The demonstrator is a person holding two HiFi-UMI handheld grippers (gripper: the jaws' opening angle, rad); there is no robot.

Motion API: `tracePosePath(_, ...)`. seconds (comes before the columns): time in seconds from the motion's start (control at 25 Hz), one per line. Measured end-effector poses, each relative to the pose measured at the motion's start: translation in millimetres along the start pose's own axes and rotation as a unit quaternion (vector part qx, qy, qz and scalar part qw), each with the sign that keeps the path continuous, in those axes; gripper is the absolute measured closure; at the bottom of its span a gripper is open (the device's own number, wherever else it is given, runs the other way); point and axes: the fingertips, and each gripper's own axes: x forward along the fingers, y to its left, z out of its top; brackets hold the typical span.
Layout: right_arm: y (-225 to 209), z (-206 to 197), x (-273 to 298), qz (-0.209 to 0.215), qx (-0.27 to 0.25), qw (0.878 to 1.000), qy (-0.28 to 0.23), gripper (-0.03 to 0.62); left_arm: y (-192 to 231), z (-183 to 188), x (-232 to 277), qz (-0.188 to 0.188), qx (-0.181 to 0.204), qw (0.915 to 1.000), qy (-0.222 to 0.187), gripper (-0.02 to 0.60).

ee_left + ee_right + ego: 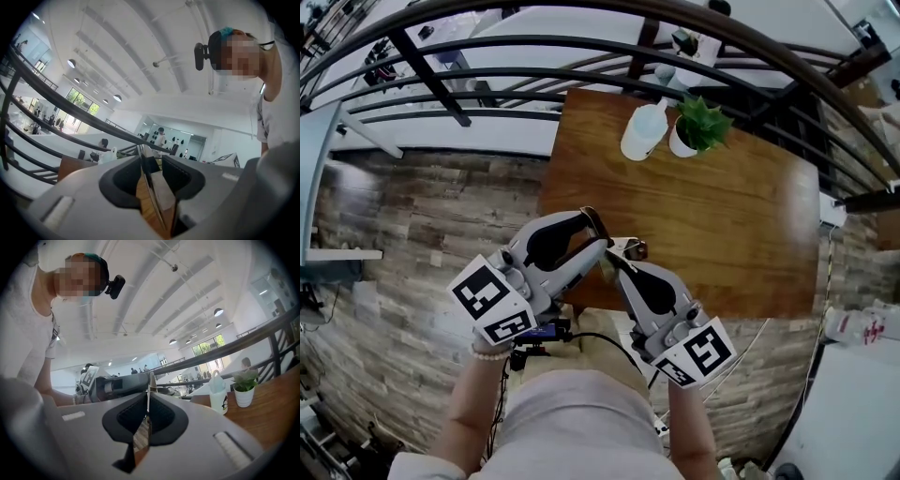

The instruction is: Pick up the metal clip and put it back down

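The metal clip [630, 248] is a small shiny piece held just above the near edge of the wooden table [741, 225], between the two gripper tips. My left gripper [595, 232] reaches in from the left and my right gripper [614, 255] from the right, tips almost meeting. In the left gripper view a thin metal leaf of the clip [151, 187] runs between the pads. In the right gripper view another thin leaf [148, 394] stands edge-on, pinched between the shut pads. Both grippers point roughly level.
A white plastic bottle [644, 129] and a small potted plant [698, 127] stand at the table's far edge. Dark curved railings [441, 47] run behind it. Wood-plank floor [422, 234] lies to the left, and a white cable [811, 366] hangs off the right side.
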Motion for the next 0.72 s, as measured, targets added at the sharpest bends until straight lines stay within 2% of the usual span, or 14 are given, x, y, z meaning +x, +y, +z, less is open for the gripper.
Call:
tracePosePath(0.52, -17, -48, 15, -0.015, 0.032, 0.998, 0.045, 0.568, 35, -51, 0, 0.024, -0.022, 0.9981, 0.052, 0.437)
tracePosePath(0.72, -26, -70, 19, -0.027, 0.048, 0.996, 0.063, 0.568, 49, -74, 2, 0.026, -0.043, 0.9962, 0.072, 0.437)
